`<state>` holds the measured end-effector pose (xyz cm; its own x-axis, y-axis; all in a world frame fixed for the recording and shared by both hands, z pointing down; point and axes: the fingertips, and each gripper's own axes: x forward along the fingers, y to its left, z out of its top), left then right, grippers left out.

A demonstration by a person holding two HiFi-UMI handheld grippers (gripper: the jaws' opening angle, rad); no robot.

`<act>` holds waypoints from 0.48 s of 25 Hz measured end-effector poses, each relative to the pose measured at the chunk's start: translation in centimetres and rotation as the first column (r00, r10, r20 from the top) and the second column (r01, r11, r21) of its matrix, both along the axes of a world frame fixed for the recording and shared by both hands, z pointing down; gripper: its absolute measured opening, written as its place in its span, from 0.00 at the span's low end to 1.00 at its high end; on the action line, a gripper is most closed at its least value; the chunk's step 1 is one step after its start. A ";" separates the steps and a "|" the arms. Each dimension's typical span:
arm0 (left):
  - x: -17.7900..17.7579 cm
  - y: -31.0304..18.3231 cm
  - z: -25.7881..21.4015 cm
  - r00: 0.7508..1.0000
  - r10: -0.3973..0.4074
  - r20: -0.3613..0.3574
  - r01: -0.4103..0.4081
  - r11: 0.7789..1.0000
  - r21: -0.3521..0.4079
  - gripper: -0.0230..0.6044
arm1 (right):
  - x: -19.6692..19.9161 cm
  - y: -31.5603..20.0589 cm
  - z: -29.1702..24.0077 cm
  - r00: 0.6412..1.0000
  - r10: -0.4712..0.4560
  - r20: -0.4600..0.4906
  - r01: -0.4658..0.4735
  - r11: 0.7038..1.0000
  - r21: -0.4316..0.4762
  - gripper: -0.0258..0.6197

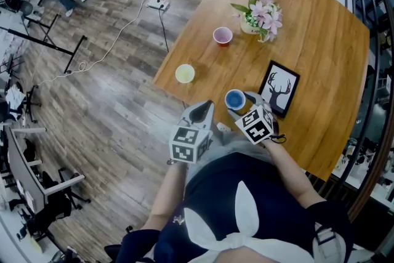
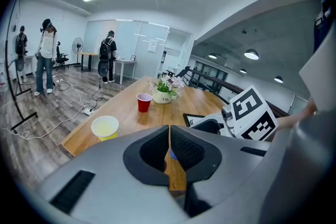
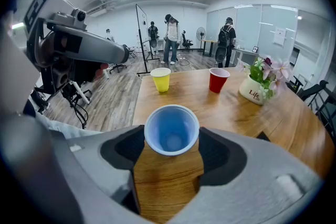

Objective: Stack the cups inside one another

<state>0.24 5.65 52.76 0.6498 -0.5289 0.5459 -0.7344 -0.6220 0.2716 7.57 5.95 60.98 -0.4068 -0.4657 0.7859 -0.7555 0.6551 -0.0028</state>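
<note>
A blue cup (image 1: 234, 98) (image 3: 171, 129) stands upright on the wooden table (image 1: 320, 40) near its front edge. My right gripper (image 1: 244, 106) (image 3: 171, 137) has a jaw on each side of it, and the pads rest against the cup's wall. The yellow cup (image 1: 184, 73) (image 3: 161, 80) (image 2: 105, 127) stands at the table's left corner. Farther back is the red cup (image 1: 223, 36) (image 3: 219, 80) (image 2: 144, 102). My left gripper (image 1: 206, 109) (image 2: 169, 136) hangs just off the table edge, left of the blue cup, its jaws shut with nothing between them.
A white pot of pink flowers (image 1: 258, 18) (image 3: 257, 93) stands right of the red cup. A black-framed deer picture (image 1: 278, 88) lies right of the blue cup. Cables and a power strip (image 1: 159, 4) lie on the floor; people stand far off.
</note>
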 end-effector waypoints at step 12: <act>-0.4 -0.4 -0.6 1.000 -0.014 0.000 0.014 1.000 0.017 0.08 | 1.1 -2.0 -6.3 0.998 0.032 0.045 -0.037 0.991 0.127 0.53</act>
<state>-0.15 5.20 52.14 0.6424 -0.5471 0.5367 -0.7429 -0.6165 0.2608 8.68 3.95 54.64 -0.4206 -0.5752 0.7016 -0.7787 0.6257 0.0462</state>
